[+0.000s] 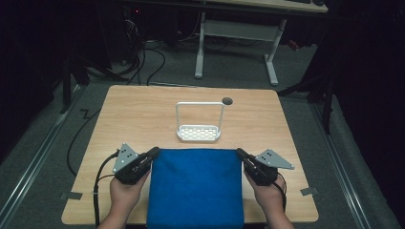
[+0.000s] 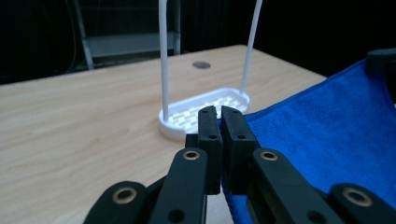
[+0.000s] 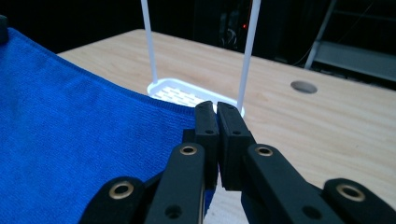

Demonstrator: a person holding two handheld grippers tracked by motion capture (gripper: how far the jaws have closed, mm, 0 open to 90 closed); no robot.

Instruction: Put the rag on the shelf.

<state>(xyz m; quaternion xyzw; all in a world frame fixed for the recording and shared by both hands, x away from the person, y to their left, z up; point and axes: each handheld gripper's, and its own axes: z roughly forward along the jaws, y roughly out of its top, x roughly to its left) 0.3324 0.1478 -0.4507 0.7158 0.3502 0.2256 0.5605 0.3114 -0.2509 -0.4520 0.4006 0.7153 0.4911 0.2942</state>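
Blue cloth [image 1: 196,188] covers the table's [image 1: 133,114] near middle in the high view, far corners pinched by left gripper [image 1: 154,153] and right gripper [image 1: 240,154]; white rack [image 1: 199,133] just beyond, bare wood around. Left gripper view: jaws closed on cloth corner. Right gripper view: likewise

The blue cloth [image 1: 196,188] runs off the high view's bottom edge.
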